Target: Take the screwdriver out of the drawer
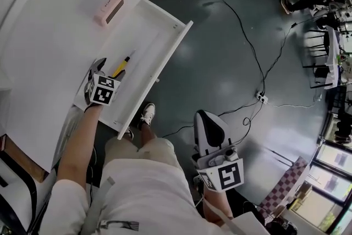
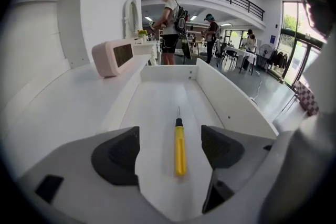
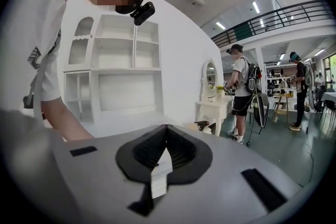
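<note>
A screwdriver (image 1: pixel 121 67) with a yellow handle lies flat on the floor of the pulled-out white drawer (image 1: pixel 165 60), its metal tip pointing away from me. My left gripper (image 1: pixel 106 70) hangs low over the drawer's near end. In the left gripper view the screwdriver (image 2: pixel 180 149) lies between the spread jaws of that gripper (image 2: pixel 170 135), and the dark pads (image 2: pixel 118 155) stand clear of the handle on both sides. My right gripper (image 1: pixel 205 121) is held over the floor beside my leg, away from the drawer. In its own view the right gripper (image 3: pixel 167 129) has its pads together with nothing in them.
A pink clock (image 1: pixel 109 8) stands on the white desk top (image 1: pixel 49 47) left of the drawer. The drawer walls (image 2: pixel 226 105) flank the screwdriver. Black cables (image 1: pixel 247 41) run across the dark floor. My shoe (image 1: pixel 147 114) is under the drawer front. People stand in the hall beyond.
</note>
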### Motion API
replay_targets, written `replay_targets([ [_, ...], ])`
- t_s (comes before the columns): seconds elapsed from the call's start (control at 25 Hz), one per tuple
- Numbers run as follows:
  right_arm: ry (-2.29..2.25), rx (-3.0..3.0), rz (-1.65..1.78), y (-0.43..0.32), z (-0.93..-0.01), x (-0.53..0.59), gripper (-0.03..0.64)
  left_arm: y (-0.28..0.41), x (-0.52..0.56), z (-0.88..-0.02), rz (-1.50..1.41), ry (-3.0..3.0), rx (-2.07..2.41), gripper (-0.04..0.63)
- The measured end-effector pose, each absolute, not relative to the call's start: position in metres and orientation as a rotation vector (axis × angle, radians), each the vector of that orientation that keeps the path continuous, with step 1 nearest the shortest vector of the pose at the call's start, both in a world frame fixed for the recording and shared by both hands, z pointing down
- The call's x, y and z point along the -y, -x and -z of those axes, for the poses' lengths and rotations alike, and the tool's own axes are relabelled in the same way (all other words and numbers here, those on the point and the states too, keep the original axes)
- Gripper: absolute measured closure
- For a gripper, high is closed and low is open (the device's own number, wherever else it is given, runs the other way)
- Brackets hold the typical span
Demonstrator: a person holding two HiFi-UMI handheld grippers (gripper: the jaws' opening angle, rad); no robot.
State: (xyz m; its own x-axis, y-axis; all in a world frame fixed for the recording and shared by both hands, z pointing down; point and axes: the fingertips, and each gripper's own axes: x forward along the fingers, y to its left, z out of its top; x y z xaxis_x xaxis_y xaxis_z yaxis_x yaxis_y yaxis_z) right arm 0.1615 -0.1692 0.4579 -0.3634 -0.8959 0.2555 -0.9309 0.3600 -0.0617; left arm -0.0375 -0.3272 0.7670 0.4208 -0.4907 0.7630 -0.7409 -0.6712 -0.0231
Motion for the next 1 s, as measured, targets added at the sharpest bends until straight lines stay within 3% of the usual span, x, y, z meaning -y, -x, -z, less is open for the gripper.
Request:
replay_targets([
  [0.6, -1.728, 2.345, -0.32, -0.179, -0.465, 0.158, 0.607, 0.021, 0.321, -0.835, -1.403, -2.284, 0.874, 0.338],
  [1.0, -1.749, 2.338, -0.319, -0.175, -0.461, 0.153, 0.607, 0.013, 0.31, -0.837, -1.318, -2.237, 0.876, 0.448],
])
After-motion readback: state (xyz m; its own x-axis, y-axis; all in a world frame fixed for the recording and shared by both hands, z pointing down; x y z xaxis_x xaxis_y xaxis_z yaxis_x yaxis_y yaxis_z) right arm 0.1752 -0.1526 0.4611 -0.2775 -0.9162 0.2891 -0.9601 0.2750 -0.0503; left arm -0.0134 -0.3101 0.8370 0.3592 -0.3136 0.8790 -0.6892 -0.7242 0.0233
